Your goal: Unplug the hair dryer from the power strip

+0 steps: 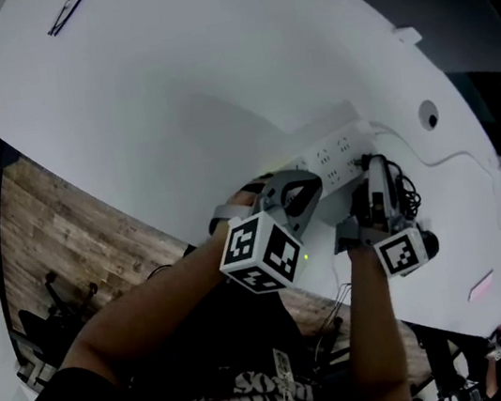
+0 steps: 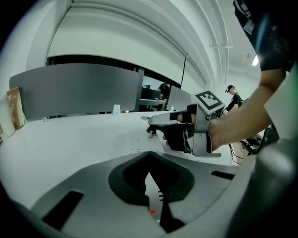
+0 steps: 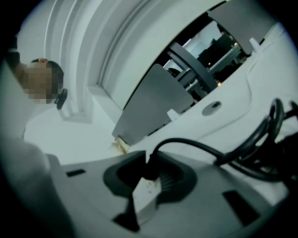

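Observation:
A white power strip (image 1: 333,154) lies on the white table, and its socket holes show in the left gripper view (image 2: 137,142). My left gripper (image 1: 299,194) sits over the strip's near end. Its fingertips meet, so it is shut (image 2: 149,173), and white strip surface with a small red light shows in the slit behind them. My right gripper (image 1: 373,165) comes at the strip from the right. It is shut (image 3: 150,173) on the hair dryer's black plug (image 3: 150,166), directly above the strip (image 3: 146,193). The black cord (image 3: 195,146) arches away rightward. Whether the prongs are out is hidden.
Loops of black cable (image 1: 407,186) lie right of the strip. A round cable hole (image 1: 430,117) sits in the tabletop further right. Grey partitions (image 2: 79,88) stand at the table's far edge. Wooden floor (image 1: 66,235) lies beyond the table's left edge. A person (image 2: 231,95) stands far behind.

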Demonstrator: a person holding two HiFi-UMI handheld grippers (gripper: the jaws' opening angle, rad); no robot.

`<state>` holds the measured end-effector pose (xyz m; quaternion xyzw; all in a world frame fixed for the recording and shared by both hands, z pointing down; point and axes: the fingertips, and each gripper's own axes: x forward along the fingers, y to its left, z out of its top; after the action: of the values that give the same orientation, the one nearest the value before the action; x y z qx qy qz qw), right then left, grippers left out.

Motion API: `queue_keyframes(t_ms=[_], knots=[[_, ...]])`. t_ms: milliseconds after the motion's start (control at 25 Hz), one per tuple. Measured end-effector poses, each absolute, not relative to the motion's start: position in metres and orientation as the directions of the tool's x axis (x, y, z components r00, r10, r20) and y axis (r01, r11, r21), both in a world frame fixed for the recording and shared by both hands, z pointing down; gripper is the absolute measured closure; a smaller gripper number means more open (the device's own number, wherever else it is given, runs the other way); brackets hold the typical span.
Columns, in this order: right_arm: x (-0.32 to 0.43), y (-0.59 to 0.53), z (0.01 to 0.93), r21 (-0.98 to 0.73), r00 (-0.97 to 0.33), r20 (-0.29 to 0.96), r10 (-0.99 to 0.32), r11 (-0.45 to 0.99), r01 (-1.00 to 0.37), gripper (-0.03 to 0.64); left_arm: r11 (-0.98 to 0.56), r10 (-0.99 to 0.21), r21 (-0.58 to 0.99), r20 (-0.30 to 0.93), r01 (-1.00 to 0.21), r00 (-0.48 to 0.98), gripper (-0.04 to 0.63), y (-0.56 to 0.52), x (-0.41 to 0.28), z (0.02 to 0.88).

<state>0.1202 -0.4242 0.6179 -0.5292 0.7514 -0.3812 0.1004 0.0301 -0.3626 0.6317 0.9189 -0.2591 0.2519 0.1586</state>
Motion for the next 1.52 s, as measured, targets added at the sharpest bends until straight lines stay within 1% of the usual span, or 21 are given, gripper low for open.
queue_keyframes(t_ms=[80,160,360,560,640,720,800,880,1040,1080,1120,1240,1360,1440,1480,1520], knots=[[0.117,-0.424,0.617,-0.649,-0.426,0.262,-0.866,0.169,-0.742,0.528,-0.817,-0.393,0.162,0.546,-0.554,0.740,0.568,-0.363,0.030,0.631],[0.112,-0.423,0.615,-0.576,-0.433,0.282,-0.856,0.209,-0.790,0.528,-0.818,-0.393,0.158,0.550,-0.553,0.737,0.568,-0.363,0.029,0.631],[0.094,-0.418,0.613,-0.291,-0.454,0.343,-0.822,0.367,-0.884,0.526,-0.825,-0.391,0.135,0.565,-0.549,0.726,0.568,-0.363,0.030,0.633],[0.081,-0.416,0.616,-0.076,-0.416,0.378,-0.827,0.420,-0.904,0.522,-0.827,-0.391,0.135,0.562,-0.546,0.729,0.568,-0.362,0.029,0.633],[0.075,-0.413,0.616,0.018,-0.401,0.384,-0.832,0.441,-0.897,0.522,-0.826,-0.391,0.136,0.561,-0.548,0.729,0.568,-0.362,0.028,0.633],[0.072,-0.412,0.617,0.075,-0.400,0.383,-0.832,0.460,-0.885,0.519,-0.824,-0.393,0.136,0.562,-0.550,0.728,0.568,-0.362,0.029,0.633],[0.071,-0.413,0.618,0.088,-0.400,0.386,-0.831,0.465,-0.881,0.517,-0.823,-0.394,0.135,0.562,-0.551,0.727,0.568,-0.362,0.029,0.634],[0.072,-0.411,0.622,0.071,-0.392,0.418,-0.820,0.459,-0.885,0.515,-0.822,-0.396,0.136,0.562,-0.553,0.726,0.568,-0.362,0.028,0.634],[0.076,-0.410,0.635,-0.030,-0.386,0.500,-0.775,0.430,-0.903,0.507,-0.820,-0.396,0.137,0.564,-0.555,0.725,0.568,-0.361,0.028,0.636],[0.077,-0.410,0.642,-0.032,-0.379,0.528,-0.760,0.428,-0.903,0.475,-0.820,-0.397,0.134,0.566,-0.556,0.722,0.568,-0.361,0.028,0.636],[0.076,-0.409,0.646,-0.014,-0.373,0.542,-0.753,0.435,-0.900,0.474,-0.820,-0.399,0.128,0.570,-0.557,0.718,0.568,-0.362,0.027,0.637],[0.073,-0.408,0.645,0.034,-0.376,0.519,-0.768,0.458,-0.889,0.474,-0.823,-0.402,0.117,0.570,-0.555,0.716,0.568,-0.360,0.026,0.638],[0.073,-0.406,0.645,0.026,-0.382,0.500,-0.777,0.455,-0.890,0.472,-0.827,-0.400,0.115,0.568,-0.551,0.719,0.568,-0.361,0.026,0.638],[0.073,-0.398,0.643,-0.015,-0.409,0.494,-0.767,0.463,-0.886,0.468,-0.828,-0.395,0.117,0.572,-0.548,0.719,0.568,-0.358,0.026,0.639],[0.073,-0.395,0.638,-0.060,-0.434,0.469,-0.769,0.462,-0.885,0.450,-0.829,-0.393,0.117,0.574,-0.547,0.718,0.568,-0.357,0.027,0.640],[0.074,-0.395,0.630,-0.118,-0.461,0.418,-0.783,0.457,-0.882,0.443,-0.830,-0.391,0.116,0.576,-0.545,0.718,0.568,-0.357,0.028,0.640]])
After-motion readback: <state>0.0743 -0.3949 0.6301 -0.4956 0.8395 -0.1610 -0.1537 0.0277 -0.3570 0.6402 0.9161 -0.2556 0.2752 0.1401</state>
